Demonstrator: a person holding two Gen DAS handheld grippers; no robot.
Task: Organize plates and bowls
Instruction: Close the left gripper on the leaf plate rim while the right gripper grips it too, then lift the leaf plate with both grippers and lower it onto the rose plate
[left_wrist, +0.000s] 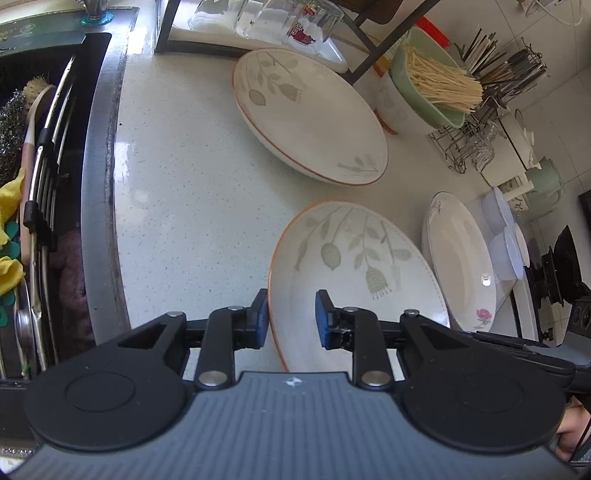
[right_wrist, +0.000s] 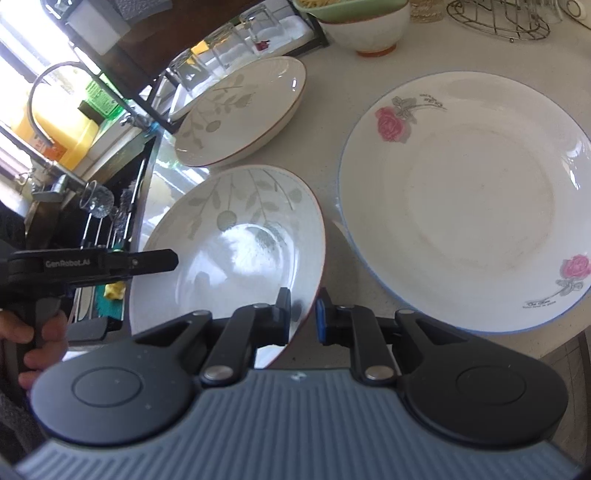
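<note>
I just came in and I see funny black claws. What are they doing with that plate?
A person holds a claw tool in each hand. The left gripper and the right gripper both pinch the rim of the near leaf plate, one on each side. A second leaf plate and a rose plate sit on the counter nearby. It looks like the person is about to lift the near plate.

Leaf-pattern plates (left_wrist: 354, 258): two. Rose plate (right_wrist: 461, 199): one. Stacked bowls (left_wrist: 410, 99): two.

Near plate (left_wrist: 354, 258): white, green leaves, orange rim; rose plate (right_wrist: 480, 206): blue-edged.
</note>
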